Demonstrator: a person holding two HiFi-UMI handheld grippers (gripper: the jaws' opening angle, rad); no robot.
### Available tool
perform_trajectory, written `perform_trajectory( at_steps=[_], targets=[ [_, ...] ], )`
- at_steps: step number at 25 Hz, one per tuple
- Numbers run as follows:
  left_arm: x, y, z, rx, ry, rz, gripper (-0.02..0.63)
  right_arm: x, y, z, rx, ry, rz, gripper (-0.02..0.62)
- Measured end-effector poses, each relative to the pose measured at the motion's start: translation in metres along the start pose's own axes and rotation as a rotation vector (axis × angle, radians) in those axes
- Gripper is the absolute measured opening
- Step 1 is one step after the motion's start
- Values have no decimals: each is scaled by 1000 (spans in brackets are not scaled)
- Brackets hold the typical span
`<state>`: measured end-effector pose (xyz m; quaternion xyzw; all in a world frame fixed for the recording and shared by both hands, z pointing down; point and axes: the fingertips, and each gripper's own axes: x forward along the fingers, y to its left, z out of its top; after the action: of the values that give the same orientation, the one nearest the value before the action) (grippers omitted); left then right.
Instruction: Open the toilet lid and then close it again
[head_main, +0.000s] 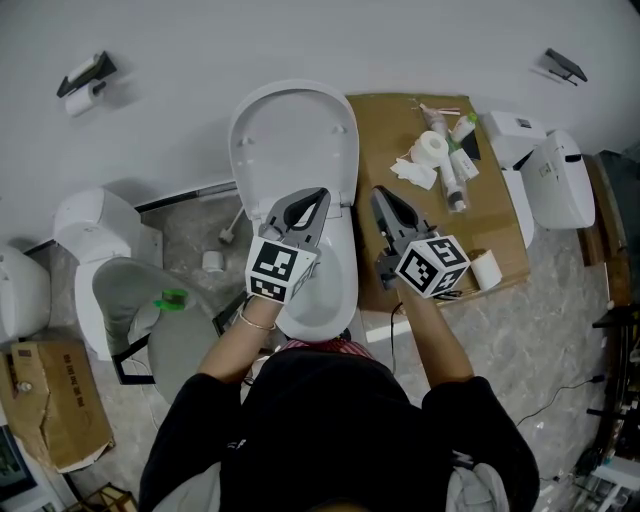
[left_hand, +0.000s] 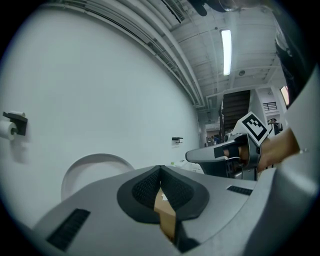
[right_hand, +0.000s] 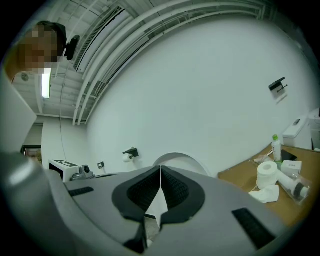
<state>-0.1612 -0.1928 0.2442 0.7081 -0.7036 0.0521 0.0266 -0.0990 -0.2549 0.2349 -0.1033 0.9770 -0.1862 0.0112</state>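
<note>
you stand in a room with a plain white wall (head_main: 300, 40) and a mottled stone floor (head_main: 560, 330), and the toilet (head_main: 335, 300) sits right below you against that wall. its toilet lid (head_main: 295, 135) is up, leaning back at the wall, so the seat and bowl lie open. a second toilet (head_main: 95, 260) stands to the left, and white units (head_main: 555, 180) stand to the right. just right of the toilet is a brown cardboard surface (head_main: 390, 140) carrying a toilet roll (head_main: 432, 147), crumpled tissue (head_main: 414, 172), a few bottles (head_main: 463, 128) and another roll (head_main: 486, 269) near its front edge. left of the toilet a grey bin (head_main: 185, 345) has something green (head_main: 170, 298) at its rim; what lies inside i cannot tell. a cardboard box (head_main: 55, 400) with a torn top sits at the lower left. a paper holder (head_main: 85, 85) hangs on the wall at the left. your left gripper (head_main: 318, 197) is over the bowl below the raised lid, its jaws pressed together at the tips with nothing between them. your right gripper (head_main: 382, 195) is over the cardboard's left edge, just beside the toilet, jaws likewise closed tip to tip and empty
</note>
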Motion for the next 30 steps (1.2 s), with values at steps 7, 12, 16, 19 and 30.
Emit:
perform_trajectory(
  at_steps=[7, 12, 16, 19, 30],
  targets=[
    [1, 6, -1, 2, -3, 2, 5, 4, 0, -4, 3, 9, -12, 20],
    [0, 13, -3, -4, -4, 0, 4, 8, 0, -6, 7, 10, -25, 20],
    [-2, 19, -3, -12, -11, -8, 4, 13, 3, -9, 5, 12, -36, 20],
    [-4, 23, -7, -19, -9, -18, 5, 16, 4, -14, 8, 13, -53, 20],
    [-1, 39, -18, -33, -5, -78, 3, 25, 7, -28, 11, 12, -144, 21]
  ],
)
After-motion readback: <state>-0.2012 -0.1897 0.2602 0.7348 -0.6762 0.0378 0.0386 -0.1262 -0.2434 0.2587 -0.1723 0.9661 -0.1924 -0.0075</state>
